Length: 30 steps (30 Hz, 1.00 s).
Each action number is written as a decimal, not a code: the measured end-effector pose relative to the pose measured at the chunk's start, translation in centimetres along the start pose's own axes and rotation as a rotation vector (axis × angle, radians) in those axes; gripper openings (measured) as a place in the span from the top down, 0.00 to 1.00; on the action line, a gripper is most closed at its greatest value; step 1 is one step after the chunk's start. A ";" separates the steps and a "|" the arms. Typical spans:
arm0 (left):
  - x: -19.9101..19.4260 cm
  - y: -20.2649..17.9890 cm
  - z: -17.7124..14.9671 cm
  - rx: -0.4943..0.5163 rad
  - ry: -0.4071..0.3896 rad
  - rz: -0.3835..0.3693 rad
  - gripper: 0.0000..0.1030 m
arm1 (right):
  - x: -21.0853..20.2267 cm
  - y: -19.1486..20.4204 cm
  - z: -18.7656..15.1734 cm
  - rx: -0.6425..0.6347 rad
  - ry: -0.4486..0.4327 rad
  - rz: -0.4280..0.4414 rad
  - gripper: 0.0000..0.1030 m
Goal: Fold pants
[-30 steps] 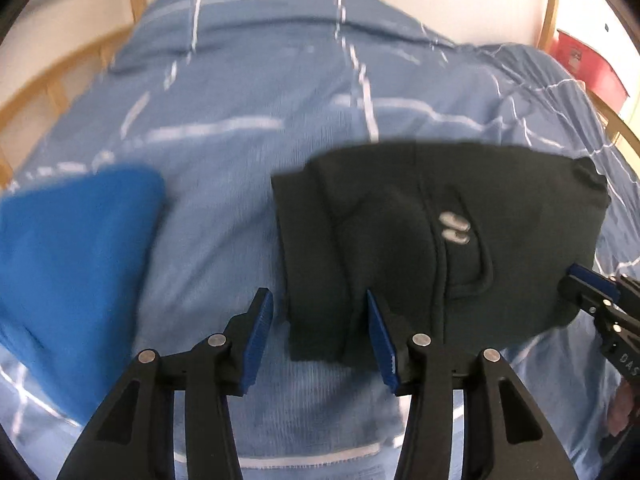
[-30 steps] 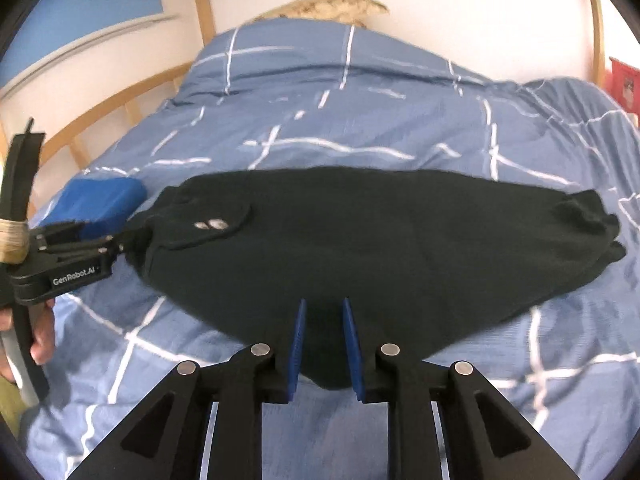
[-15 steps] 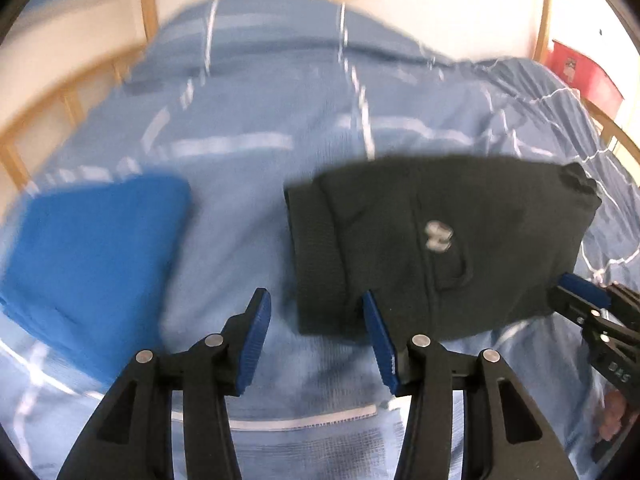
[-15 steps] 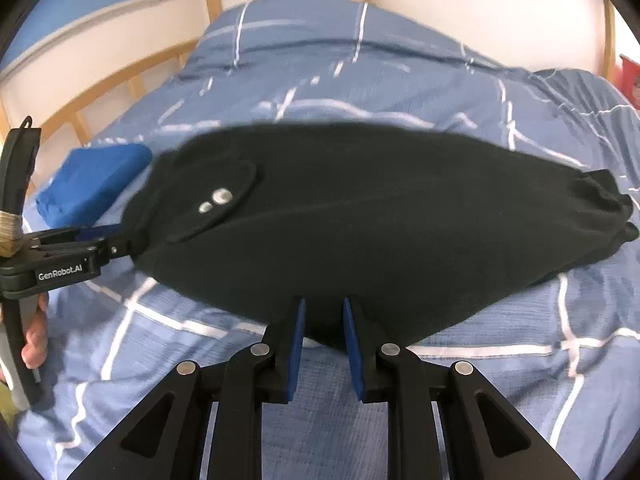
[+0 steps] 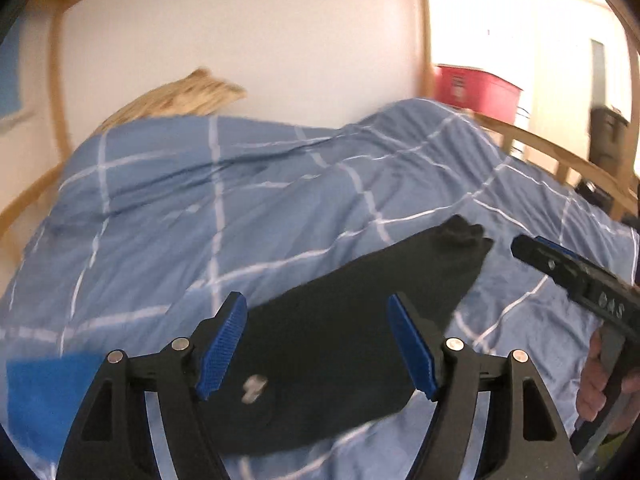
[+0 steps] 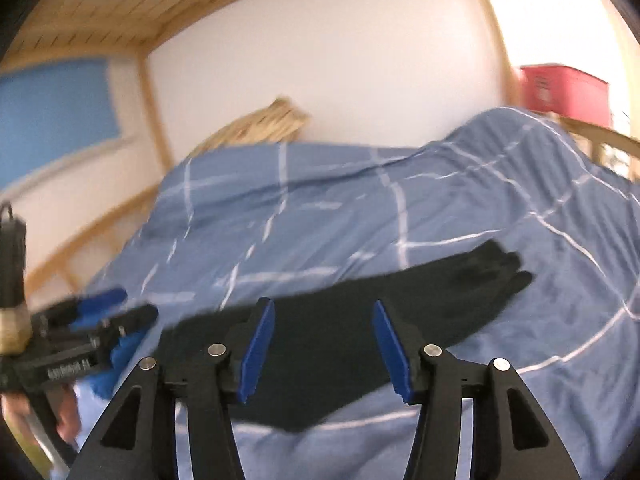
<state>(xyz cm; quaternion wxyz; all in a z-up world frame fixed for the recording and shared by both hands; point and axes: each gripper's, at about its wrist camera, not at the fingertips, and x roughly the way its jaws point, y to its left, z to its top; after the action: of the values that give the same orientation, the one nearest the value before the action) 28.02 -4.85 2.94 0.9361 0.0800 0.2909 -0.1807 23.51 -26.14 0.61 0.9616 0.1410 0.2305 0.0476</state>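
Lying flat and folded on the checked blue duvet, the black pants now sit just ahead of and below both grippers, free of either grip. In the left wrist view the left gripper frames the waist end, where the pocket flap with its two metal snaps shows between the blue pads; its jaws have just been opening and now stand spread, with the cloth seen beneath them rather than pinched. In the right wrist view the right gripper has likewise just been opening from a near-closed pinch; its pads stand apart above the pants' near edge and press on nothing. Compared with a second ago, both cameras see far more wall and bed frame and less of the bed, so both tools appear to have lifted up and away from the garment. The folded blue cloth lies to the left of the left gripper, apart from the pants. Each tool shows in the other's view, a hand on the right one's handle. I judge that this fold has been laid down and let go, and that the task is at or near its end unless one more fold is wanted.
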 end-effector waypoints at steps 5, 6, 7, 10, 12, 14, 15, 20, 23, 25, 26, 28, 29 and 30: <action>4.2 -5.3 2.6 0.085 -0.004 -0.045 0.30 | 1.4 -6.4 1.2 0.171 -0.031 -0.104 0.41; 4.8 -6.2 2.8 0.097 0.000 -0.055 0.30 | 2.1 -8.1 1.3 0.212 -0.027 -0.118 0.41; 6.1 -7.5 3.3 0.118 0.008 -0.070 0.30 | 2.6 -9.3 1.5 0.242 -0.023 -0.129 0.41; 9.0 -10.8 4.2 0.175 0.021 -0.113 0.30 | 4.3 -13.1 1.6 0.332 -0.011 -0.167 0.41; 11.2 -12.9 4.9 0.210 0.031 -0.139 0.30 | 5.3 -15.3 1.5 0.374 -0.009 -0.179 0.41; 13.3 -14.3 5.1 0.233 0.053 -0.147 0.30 | 6.8 -17.4 1.6 0.424 0.008 -0.196 0.41; 14.7 -15.1 5.2 0.243 0.070 -0.152 0.30 | 7.9 -18.6 1.6 0.452 0.029 -0.199 0.40; 19.0 -16.7 5.2 0.319 0.115 -0.125 0.30 | 12.0 -22.0 0.9 0.556 0.066 -0.194 0.38; 20.8 -16.3 5.2 0.342 0.140 -0.117 0.30 | 13.7 -23.5 0.1 0.630 0.091 -0.223 0.38; 21.6 -15.9 5.3 0.335 0.154 -0.128 0.30 | 13.8 -23.9 -0.6 0.667 0.064 -0.210 0.36; 22.3 -15.7 5.3 0.328 0.164 -0.139 0.30 | 13.9 -24.0 -0.9 0.669 0.061 -0.205 0.33; 23.5 -15.4 5.4 0.323 0.183 -0.155 0.30 | 14.3 -24.3 -1.5 0.680 0.057 -0.205 0.31; 24.4 -15.2 5.3 0.324 0.200 -0.160 0.30 | 14.6 -24.5 -1.8 0.702 0.058 -0.189 0.31; 25.0 -15.1 5.3 0.325 0.210 -0.158 0.30 | 14.9 -24.7 -2.1 0.721 0.057 -0.163 0.30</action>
<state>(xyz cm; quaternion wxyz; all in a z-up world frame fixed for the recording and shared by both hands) 44.11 -27.43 -7.73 0.8584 0.2252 0.3592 -0.2889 36.48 -46.93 -14.81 0.8440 0.4504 0.2698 -0.1096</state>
